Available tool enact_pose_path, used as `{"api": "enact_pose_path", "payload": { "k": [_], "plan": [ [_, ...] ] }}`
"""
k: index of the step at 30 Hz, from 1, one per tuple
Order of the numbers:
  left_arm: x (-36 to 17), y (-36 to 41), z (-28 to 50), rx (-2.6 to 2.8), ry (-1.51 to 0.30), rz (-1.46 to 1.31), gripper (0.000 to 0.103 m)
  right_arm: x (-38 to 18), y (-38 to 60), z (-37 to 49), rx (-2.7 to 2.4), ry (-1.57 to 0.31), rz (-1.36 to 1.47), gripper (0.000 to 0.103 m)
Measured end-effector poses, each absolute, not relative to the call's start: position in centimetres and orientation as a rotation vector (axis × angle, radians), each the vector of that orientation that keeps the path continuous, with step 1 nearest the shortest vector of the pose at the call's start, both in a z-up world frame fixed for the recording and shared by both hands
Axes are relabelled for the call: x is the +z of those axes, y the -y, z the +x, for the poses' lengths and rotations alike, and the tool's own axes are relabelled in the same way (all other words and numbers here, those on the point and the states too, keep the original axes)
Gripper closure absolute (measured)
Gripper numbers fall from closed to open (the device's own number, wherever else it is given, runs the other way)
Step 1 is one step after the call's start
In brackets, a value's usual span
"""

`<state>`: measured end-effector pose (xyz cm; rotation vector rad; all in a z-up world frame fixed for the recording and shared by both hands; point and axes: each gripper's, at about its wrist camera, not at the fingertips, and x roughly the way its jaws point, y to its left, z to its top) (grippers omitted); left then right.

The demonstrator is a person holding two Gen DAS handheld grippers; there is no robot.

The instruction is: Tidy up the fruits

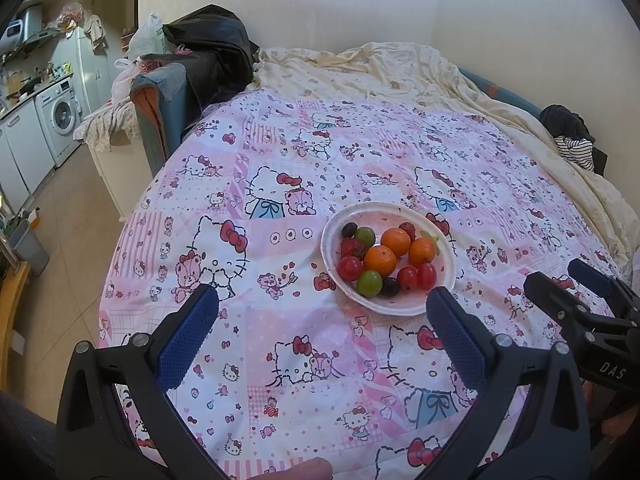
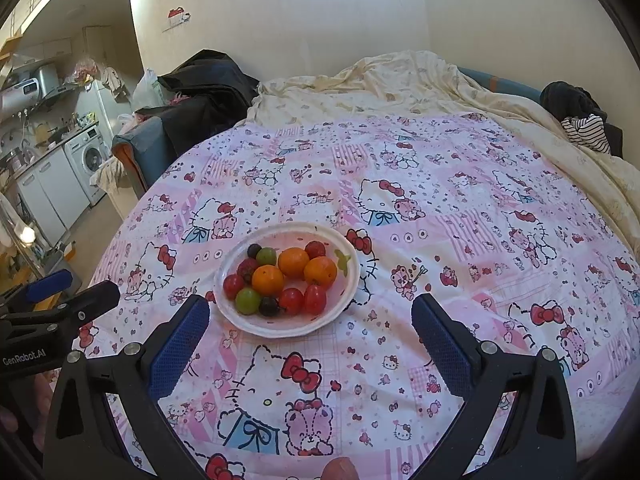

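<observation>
A white bowl (image 1: 440,288) lies on a pink cartoon-cat bedsheet (image 1: 280,200). It holds three oranges (image 1: 380,261), red tomatoes (image 1: 350,268), green grapes (image 1: 369,282), dark grapes and strawberries. My left gripper (image 1: 322,304) is open and empty, just short of the bowl. In the right wrist view the bowl (image 2: 240,320) with oranges (image 2: 268,280) lies ahead to the left. My right gripper (image 2: 310,312) is open and empty, near the bowl's front rim. The right gripper also shows in the left wrist view (image 1: 568,280), and the left gripper in the right wrist view (image 2: 72,292).
A cream blanket (image 1: 380,68) is bunched at the far end of the bed. Dark clothes (image 1: 212,52) pile on a chair at the back left; a striped garment (image 1: 576,150) lies at the right. A kitchen with a washing machine (image 1: 60,116) is at far left.
</observation>
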<state>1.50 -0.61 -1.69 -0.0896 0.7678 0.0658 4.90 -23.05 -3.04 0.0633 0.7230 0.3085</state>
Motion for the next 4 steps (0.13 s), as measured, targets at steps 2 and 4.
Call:
{"api": "enact_pose_path", "payload": {
  "k": [2, 4],
  "plan": [
    [-1.68, 0.58, 1.42, 0.064, -0.763, -0.093, 0.001, -3.03, 22.99, 4.86, 0.308, -0.722, 0.063, 0.0],
    [-1.69, 0.62, 1.35, 0.063, -0.765, -0.094, 0.001, -3.02, 22.99, 4.85, 0.311, -0.721, 0.066, 0.0]
  ]
}}
